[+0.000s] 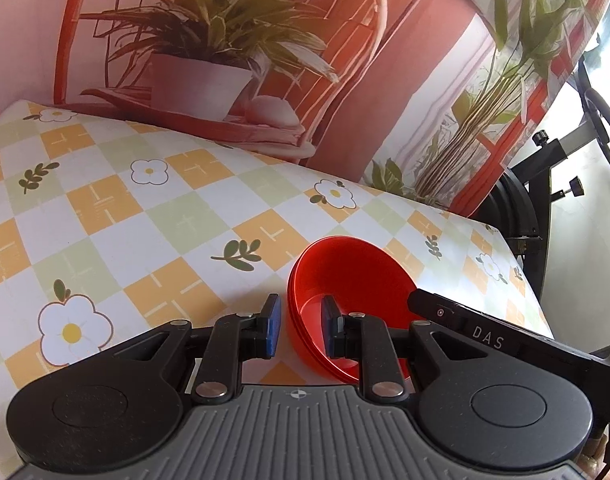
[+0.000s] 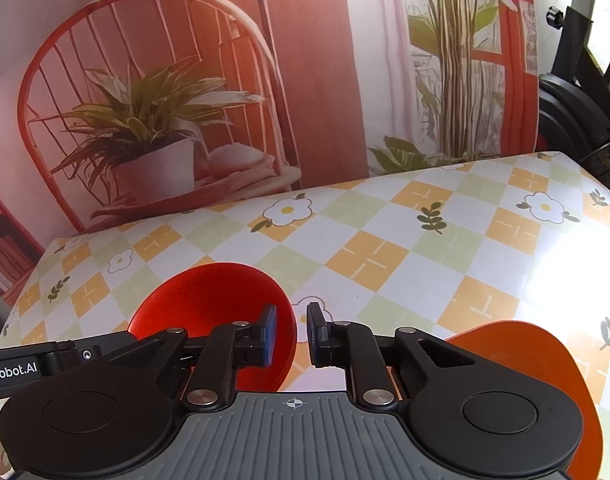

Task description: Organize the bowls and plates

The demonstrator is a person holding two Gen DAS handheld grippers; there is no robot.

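Both jaws part-open, gripping nothing: left hand-held gripper [image 1: 301,326] and right hand-held gripper [image 2: 292,334] straddle the glossy red plastic bowl [image 1: 347,272] rim on opposite sides; each should seat deeper before clamping.

bowl [image 1: 345,276] — glossy red plastic | tablecloth [image 1: 153,216] — smooth, printed, slight sheen

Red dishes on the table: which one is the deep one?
The red bowl, left of the right hand-held gripper, has deep sloping walls. The orange plate on the right looks flat and shallow.
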